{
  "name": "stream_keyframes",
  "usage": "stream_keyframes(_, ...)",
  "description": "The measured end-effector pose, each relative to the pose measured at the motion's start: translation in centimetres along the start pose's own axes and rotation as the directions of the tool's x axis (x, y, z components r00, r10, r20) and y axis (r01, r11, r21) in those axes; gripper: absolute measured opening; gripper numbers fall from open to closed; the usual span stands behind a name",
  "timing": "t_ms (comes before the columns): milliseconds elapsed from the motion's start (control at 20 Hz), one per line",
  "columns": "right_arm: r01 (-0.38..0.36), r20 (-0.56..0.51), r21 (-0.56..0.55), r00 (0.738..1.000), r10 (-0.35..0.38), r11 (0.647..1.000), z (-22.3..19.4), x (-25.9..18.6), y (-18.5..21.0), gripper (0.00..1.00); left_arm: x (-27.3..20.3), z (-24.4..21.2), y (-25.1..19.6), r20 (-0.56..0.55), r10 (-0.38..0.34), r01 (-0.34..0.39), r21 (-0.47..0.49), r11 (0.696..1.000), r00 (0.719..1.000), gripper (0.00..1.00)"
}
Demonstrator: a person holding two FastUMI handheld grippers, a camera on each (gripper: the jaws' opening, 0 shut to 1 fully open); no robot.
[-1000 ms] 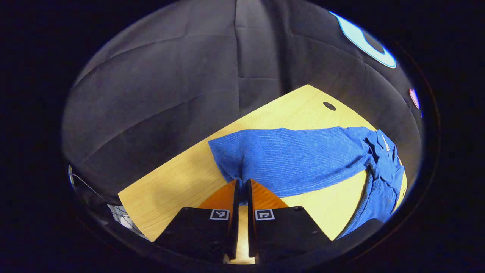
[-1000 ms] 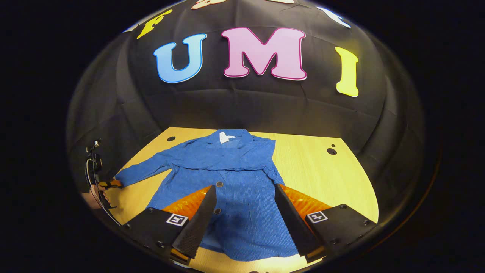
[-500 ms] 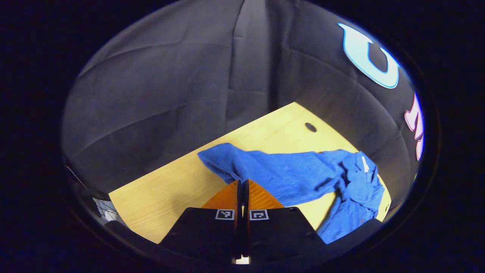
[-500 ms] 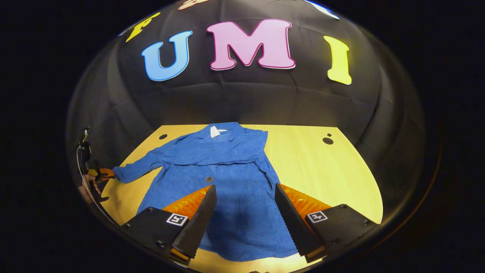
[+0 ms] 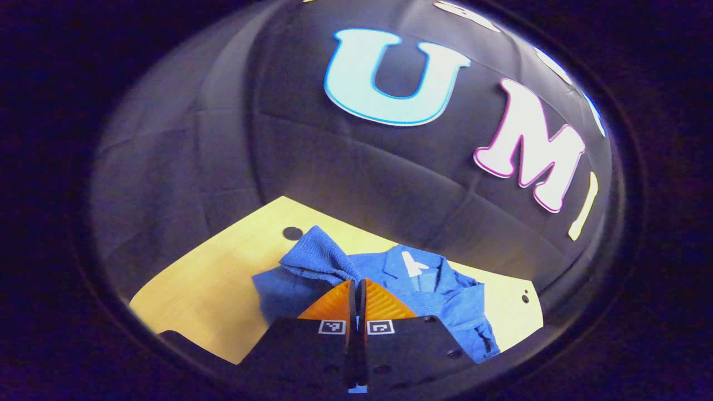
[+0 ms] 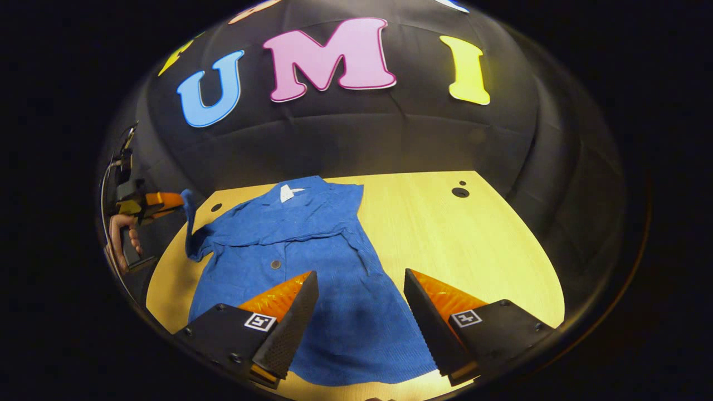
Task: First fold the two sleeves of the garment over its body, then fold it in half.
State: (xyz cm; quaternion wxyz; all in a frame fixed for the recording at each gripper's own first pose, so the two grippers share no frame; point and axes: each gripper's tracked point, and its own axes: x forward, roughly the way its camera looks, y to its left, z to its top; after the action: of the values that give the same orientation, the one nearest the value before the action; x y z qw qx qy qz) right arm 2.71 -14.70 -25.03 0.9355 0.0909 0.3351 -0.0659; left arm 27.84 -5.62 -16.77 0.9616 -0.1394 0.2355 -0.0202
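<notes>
A blue button-up garment (image 6: 312,245) lies flat on the yellow wooden table (image 6: 445,234), collar toward the far wall. Its right sleeve (image 6: 334,207) lies folded across the chest. My left gripper (image 5: 356,283) is shut on the cuff of the left sleeve (image 5: 312,262) and holds it lifted off the table; in the right gripper view that gripper (image 6: 170,200) hangs in the air at the far left, held by a hand (image 6: 120,236), with the sleeve (image 6: 189,228) draping down from it. My right gripper (image 6: 359,289) stands open above the garment's lower body, with nothing between its fingers.
The table has cable holes at the far corners (image 6: 460,192) (image 5: 292,233). Bare table top stretches to the right of the garment (image 6: 479,262). The black booth wall stands close behind the table's far edge.
My left gripper closed fully on the sleeve cuff, lifted it off the table and swung it up toward the garment's body. The right gripper stayed open over the hem, shifting slightly right.
</notes>
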Motion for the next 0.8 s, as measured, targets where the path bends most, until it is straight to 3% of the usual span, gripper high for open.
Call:
stream_keyframes(300, 0.043, -0.035, 0.044, 0.999, -0.042, 0.998, -1.3, -0.2, -5.1, 0.98, 5.7, -4.7, -16.8, -0.092, -0.199, 0.206, 0.080, 0.975, 0.976, 0.00)
stream_keyframes(500, 0.074, -0.051, 0.092, 0.996, -0.069, 0.993, -2.3, -0.6, -7.7, 0.98, 8.6, -8.0, -23.1, -0.131, -0.187, 0.202, 0.119, 0.972, 0.974, 0.00)
stream_keyframes(550, 0.078, -0.054, 0.090, 0.996, -0.073, 0.993, -2.5, -0.6, -8.0, 0.98, 8.7, -8.8, -23.7, -0.142, -0.183, 0.201, 0.128, 0.971, 0.973, 0.11)
stream_keyframes(650, 0.081, -0.062, 0.086, 0.995, -0.076, 0.993, -2.9, -0.6, -8.4, 0.98, 8.7, -11.0, -24.9, -0.218, -0.191, 0.226, 0.146, 0.963, 0.957, 0.47)
stream_keyframes(750, 0.068, -0.075, 0.095, 0.995, -0.061, 0.993, -3.7, -0.6, -8.1, 0.98, 8.1, -12.2, -24.4, -0.249, -0.152, 0.199, 0.179, 0.964, 0.957, 0.83)
stream_keyframes(800, 0.063, -0.083, 0.098, 0.995, -0.055, 0.993, -4.1, -0.6, -7.9, 0.98, 7.8, -12.2, -24.2, -0.249, -0.146, 0.196, 0.187, 0.963, 0.957, 0.84)
